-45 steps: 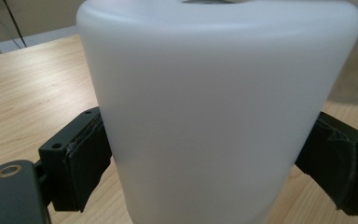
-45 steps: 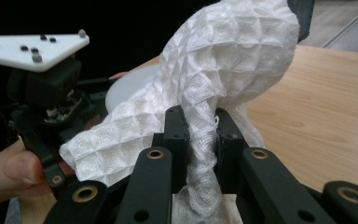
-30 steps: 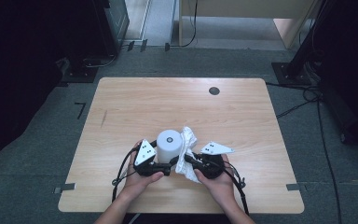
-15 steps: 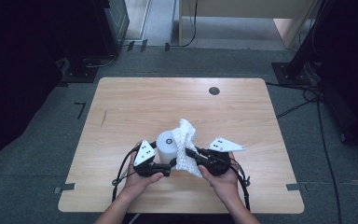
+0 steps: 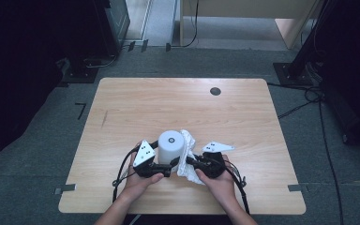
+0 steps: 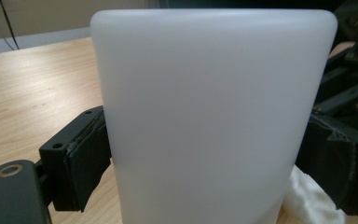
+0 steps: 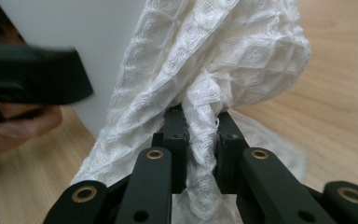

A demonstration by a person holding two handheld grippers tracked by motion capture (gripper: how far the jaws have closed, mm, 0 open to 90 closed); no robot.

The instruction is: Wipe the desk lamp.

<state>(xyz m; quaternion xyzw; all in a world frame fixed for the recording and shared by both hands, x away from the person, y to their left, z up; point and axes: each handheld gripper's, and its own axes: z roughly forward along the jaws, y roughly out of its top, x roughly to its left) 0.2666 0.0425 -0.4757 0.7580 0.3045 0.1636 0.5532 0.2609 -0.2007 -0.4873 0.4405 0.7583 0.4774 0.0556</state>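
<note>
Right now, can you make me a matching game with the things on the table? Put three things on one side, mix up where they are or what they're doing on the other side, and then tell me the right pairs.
Things:
1. white cylinder
2. white cloth
3. black round spot

Places or states:
A. bunched up and pinched between the right gripper's jaws
B. lying flat on the wooden table, near its far edge
C. standing upright, clamped on both sides by the left gripper's jaws

Pairs: 1-C, 2-A, 3-B

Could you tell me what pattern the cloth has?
White waffle weave cloth; clearest in the right gripper view.
</note>
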